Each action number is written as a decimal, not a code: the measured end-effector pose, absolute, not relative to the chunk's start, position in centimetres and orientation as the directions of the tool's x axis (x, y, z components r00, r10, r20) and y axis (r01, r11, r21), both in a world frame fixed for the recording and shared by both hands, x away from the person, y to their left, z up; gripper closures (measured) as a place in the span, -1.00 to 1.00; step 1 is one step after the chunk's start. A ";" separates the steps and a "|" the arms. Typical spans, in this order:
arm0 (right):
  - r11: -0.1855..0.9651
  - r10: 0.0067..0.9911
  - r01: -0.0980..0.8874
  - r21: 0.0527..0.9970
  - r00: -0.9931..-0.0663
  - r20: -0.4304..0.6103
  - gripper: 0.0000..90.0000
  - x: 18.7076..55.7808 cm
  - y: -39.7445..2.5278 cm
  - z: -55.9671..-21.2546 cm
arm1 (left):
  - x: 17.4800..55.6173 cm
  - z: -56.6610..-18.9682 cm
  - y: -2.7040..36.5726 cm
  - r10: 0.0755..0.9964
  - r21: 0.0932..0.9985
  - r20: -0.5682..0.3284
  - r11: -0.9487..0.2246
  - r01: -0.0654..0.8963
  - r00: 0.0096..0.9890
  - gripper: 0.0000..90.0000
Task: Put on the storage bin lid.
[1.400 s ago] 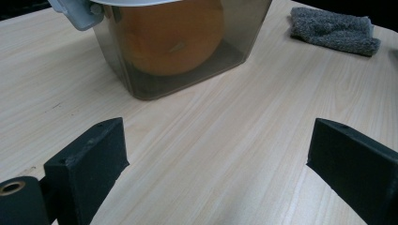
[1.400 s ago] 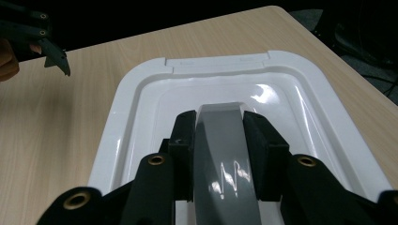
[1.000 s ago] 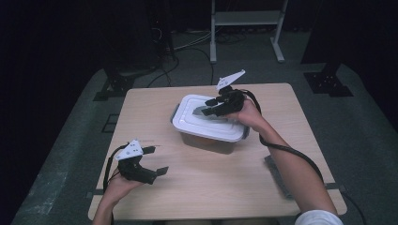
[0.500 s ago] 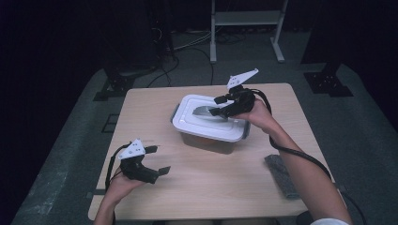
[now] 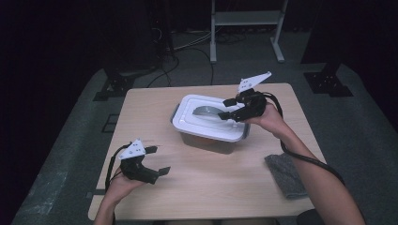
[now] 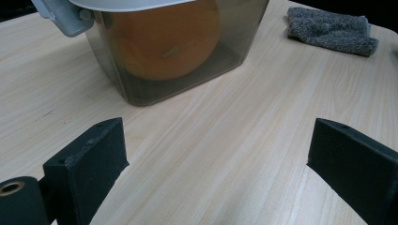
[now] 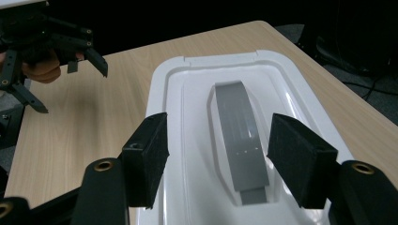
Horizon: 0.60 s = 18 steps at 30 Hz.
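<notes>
A clear plastic container [image 5: 209, 140] sits near the middle of the wooden table [image 5: 197, 187], closed by a white lid [image 5: 187, 123] with a grey handle [image 5: 209, 112] lying flat in its recess. Through the container's smoky wall, the left gripper view shows 1 orange round object [image 6: 164, 40] inside, resting on the bottom. The right gripper [image 5: 226, 108] hovers over the lid's right end, its 2 jaws spread wide on either side of the handle, touching nothing. The left gripper [image 5: 157, 161] rests low near the table's front left, jaws wide and empty. A grey cloth [image 5: 285, 174] lies right of the container.
</notes>
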State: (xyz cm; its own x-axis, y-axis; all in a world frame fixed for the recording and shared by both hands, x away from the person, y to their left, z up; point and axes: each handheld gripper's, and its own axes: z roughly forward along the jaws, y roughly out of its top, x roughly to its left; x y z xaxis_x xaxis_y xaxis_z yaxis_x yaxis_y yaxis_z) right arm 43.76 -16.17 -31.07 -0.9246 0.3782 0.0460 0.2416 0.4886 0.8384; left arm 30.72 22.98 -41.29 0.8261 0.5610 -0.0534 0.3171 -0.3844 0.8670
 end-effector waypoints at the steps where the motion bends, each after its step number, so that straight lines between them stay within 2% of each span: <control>1: 0.487 0.381 0.244 0.838 -0.923 0.047 -0.19 43.6 -16.4 -31.1 | 30.7 -41.3 23.0 0.561 0.867 -0.053 -0.384 0.317 0.826 -0.91; 18: 0.461 0.439 0.280 0.842 -0.897 0.058 -0.24 42.1 -20.8 -31.9 | 30.7 -41.5 23.2 0.571 0.864 -0.056 -0.383 0.326 0.819 -0.91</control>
